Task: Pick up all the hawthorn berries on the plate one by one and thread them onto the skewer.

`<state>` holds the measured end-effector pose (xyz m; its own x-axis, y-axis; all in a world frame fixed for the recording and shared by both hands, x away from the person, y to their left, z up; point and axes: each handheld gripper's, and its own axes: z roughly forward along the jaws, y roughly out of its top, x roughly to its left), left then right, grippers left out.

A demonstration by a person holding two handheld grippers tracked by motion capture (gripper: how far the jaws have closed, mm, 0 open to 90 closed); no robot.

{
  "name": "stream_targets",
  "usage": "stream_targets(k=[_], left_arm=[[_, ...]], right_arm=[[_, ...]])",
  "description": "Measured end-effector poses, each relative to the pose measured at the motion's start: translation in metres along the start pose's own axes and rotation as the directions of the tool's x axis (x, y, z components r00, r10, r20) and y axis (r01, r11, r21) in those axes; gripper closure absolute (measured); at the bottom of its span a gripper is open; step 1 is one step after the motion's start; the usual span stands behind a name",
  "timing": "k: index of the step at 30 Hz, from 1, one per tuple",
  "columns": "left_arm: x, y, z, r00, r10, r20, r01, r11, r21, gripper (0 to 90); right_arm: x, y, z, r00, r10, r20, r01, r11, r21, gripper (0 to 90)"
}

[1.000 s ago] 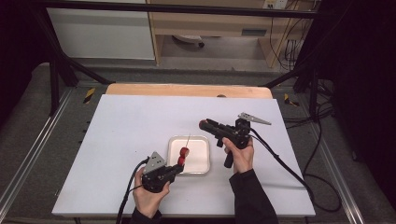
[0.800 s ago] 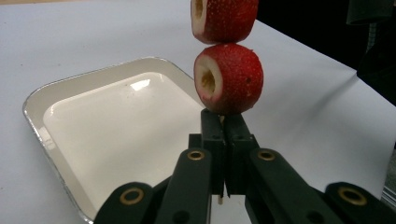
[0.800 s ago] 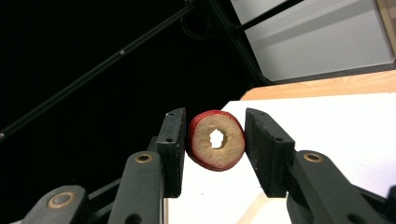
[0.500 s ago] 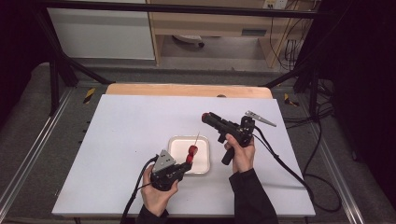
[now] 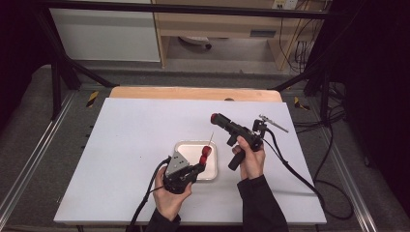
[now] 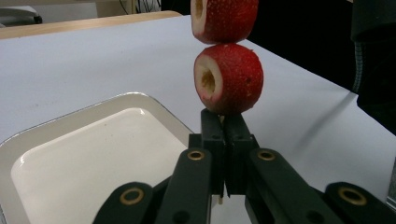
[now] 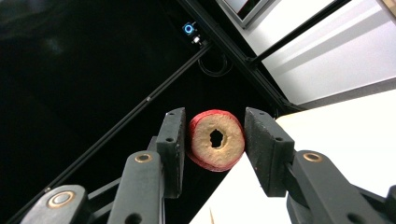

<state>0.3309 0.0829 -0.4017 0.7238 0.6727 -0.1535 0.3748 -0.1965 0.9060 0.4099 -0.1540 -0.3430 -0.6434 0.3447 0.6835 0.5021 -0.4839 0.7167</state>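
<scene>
My left gripper [image 5: 197,169] is shut on the lower end of a thin wooden skewer [image 5: 211,138], which stands tilted over the white tray [image 5: 181,145]. Two red strawberries [image 5: 206,153] sit threaded on it. In the left gripper view the jaws [image 6: 224,126] meet just under the lower hollow strawberry [image 6: 229,77], with the second strawberry [image 6: 224,18] above. My right gripper [image 5: 216,118] hovers up and to the right of the tray, shut on a cored strawberry piece [image 7: 215,140] held between both pads [image 7: 175,140].
The white table top [image 5: 125,145] spreads out to the left of the tray [image 6: 70,121]. A wooden strip [image 5: 193,93] runs along its far edge. Black frame bars and cables stand around the table; a cable [image 5: 300,174] trails from the right gripper.
My left gripper has carried the skewer with its strawberries to the right and slightly up, closer to the right gripper. The right gripper has hardly moved.
</scene>
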Motion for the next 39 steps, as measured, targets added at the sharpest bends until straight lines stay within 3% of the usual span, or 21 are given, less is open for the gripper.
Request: stream_targets(k=[16,39], left_arm=[[-0.002,0.011,0.003,1.0000,0.005,-0.004,-0.005,0.9993,-0.037,88.7],[-0.001,0.014,0.001,0.9999,-0.009,-0.007,0.008,0.9986,-0.053,88.7]], right_arm=[[0.011,0.003,-0.004,0.9959,0.074,-0.052,-0.075,0.9971,-0.016,60.1],[0.013,0.000,-0.004,0.9964,0.060,-0.061,-0.061,0.9981,-0.013,60.1]])
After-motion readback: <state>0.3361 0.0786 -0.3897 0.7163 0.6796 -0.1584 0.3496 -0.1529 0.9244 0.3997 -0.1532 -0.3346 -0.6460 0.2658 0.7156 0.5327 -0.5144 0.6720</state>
